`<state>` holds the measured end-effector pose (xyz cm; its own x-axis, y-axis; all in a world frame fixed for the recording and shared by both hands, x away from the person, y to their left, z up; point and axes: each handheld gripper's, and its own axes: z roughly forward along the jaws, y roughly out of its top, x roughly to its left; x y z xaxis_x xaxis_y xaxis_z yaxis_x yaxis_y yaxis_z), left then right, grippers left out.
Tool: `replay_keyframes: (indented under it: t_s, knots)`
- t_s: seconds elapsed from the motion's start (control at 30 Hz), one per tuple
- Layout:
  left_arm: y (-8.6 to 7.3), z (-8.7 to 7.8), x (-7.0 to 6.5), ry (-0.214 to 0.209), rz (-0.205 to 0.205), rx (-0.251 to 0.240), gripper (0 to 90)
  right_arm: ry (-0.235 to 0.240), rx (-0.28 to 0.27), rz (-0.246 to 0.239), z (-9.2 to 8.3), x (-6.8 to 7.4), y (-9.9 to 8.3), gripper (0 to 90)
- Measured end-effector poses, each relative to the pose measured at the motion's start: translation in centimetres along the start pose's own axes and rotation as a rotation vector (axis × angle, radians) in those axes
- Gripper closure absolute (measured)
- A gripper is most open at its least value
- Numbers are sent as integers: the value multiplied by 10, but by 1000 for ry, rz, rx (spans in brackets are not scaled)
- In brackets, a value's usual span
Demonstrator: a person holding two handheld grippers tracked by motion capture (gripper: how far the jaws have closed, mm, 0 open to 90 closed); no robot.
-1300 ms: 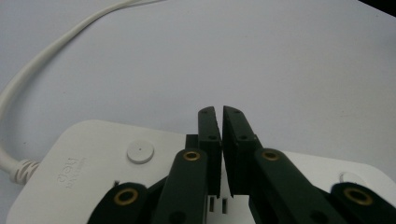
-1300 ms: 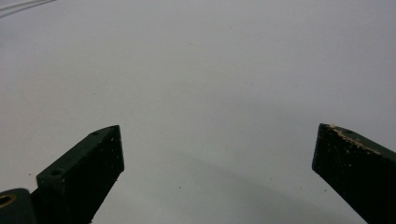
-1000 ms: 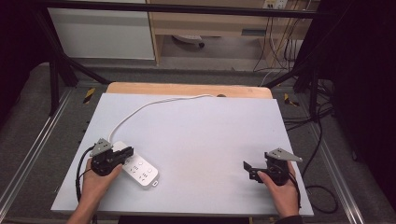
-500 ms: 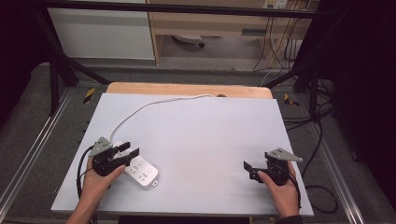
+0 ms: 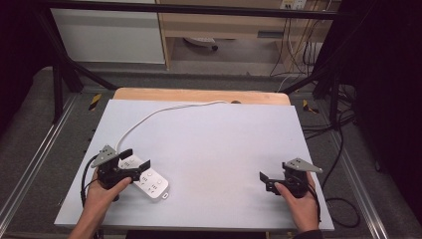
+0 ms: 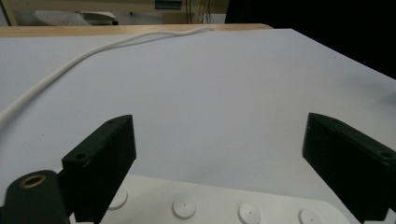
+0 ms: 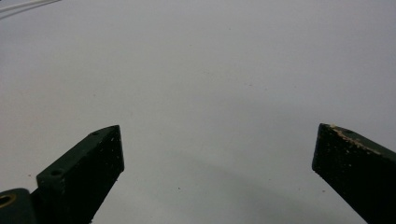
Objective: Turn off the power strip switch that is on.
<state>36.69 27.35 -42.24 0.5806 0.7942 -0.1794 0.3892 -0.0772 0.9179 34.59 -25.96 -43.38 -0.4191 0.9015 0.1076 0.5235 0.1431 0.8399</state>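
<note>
1. The tabletop is a pale grey board with a wooden strip along its far edge. It stands on a dark floor, with metal rails at both sides.
2. Behind the tabletop there is a white cabinet at the left, a wooden shelf in the middle, and loose black cables at the right.
3. The left hand comes in from the bottom edge and holds the left gripper low at the near left part of the tabletop, pointing to the right and a little away.
4. The fingers of the left gripper have just been opening and now stand wide. They are above the near end of the power strip and do not press on it.
5. The power strip is white and flat, with round buttons on its top. It lies at an angle near the front left corner.
6. Its white cord runs in a curve to the far edge of the tabletop.
7. The right hand holds the right gripper near the front right corner, pointing left.
8. In the right gripper view its fingers stand wide apart over the bare surface, with nothing between them.
</note>
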Motion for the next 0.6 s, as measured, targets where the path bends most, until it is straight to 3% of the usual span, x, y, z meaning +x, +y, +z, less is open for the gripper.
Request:
replay_keyframes:
  t_s: [0.23, 0.6]
  knots:
    - [2, -9, -4, 30, -11, -9, 81, 1, 0, 0, 0, 0, 0, 31]
    - [5, -28, -7, 53, 8, -40, 79, -1, -1, 3, -1, -1, 0, 31]
